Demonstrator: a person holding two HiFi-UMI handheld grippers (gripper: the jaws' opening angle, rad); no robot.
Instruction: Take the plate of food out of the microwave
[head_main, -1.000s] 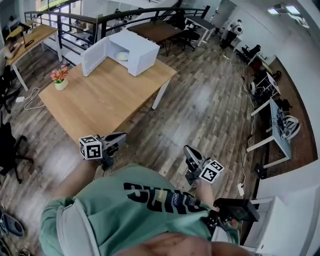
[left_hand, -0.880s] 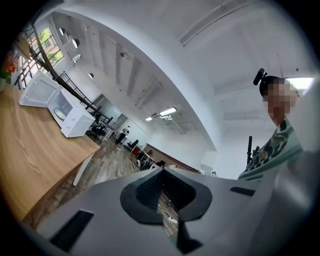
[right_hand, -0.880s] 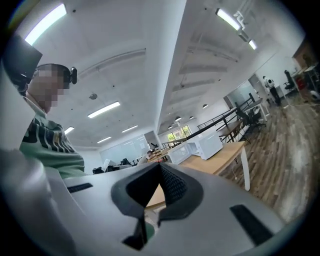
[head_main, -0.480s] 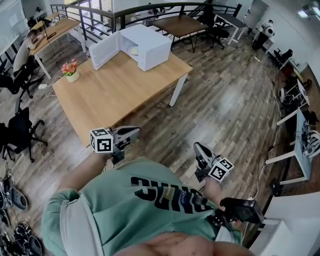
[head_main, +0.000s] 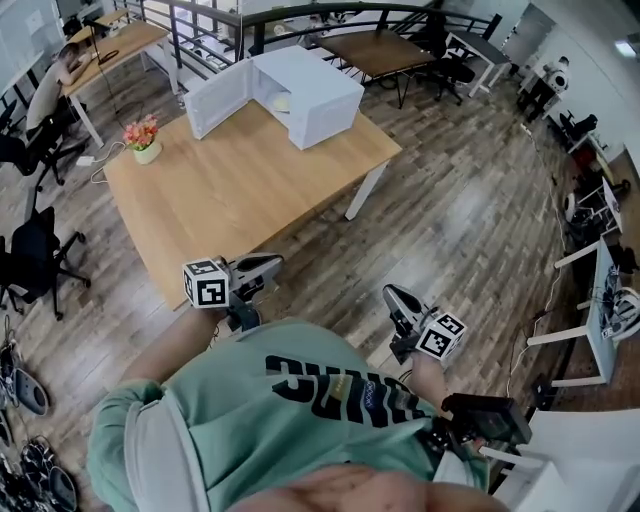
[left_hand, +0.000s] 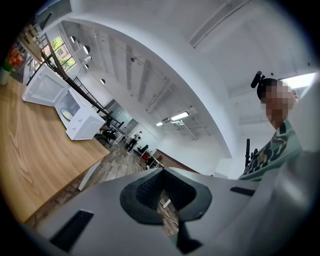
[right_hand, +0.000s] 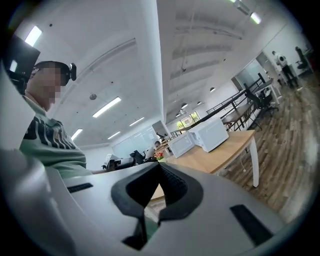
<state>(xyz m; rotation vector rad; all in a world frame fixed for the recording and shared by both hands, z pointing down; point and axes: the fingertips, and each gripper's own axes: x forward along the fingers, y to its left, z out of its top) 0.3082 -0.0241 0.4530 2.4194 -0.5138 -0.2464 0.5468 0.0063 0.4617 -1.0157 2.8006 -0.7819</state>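
A white microwave (head_main: 318, 92) stands at the far end of the wooden table (head_main: 245, 185), its door (head_main: 214, 98) swung open to the left. A pale plate of food (head_main: 282, 102) shows inside the cavity. My left gripper (head_main: 268, 264) is held near my torso, off the table's near edge, shut and empty. My right gripper (head_main: 392, 296) hangs over the floor to the right, also shut and empty. The left gripper view shows the shut left gripper (left_hand: 162, 172) with the microwave (left_hand: 80, 122) far off. The right gripper (right_hand: 159, 167) points toward the microwave (right_hand: 214, 132).
A flower pot (head_main: 146, 136) sits at the table's far left corner. Black office chairs (head_main: 30, 255) stand left of the table, and a person sits at another desk (head_main: 110, 45) behind. More desks and chairs (head_main: 440, 55) line the back and right over wooden flooring.
The head view has shifted, so the table and microwave now lie a little further right in view. Both grippers stay shut and low by my body.
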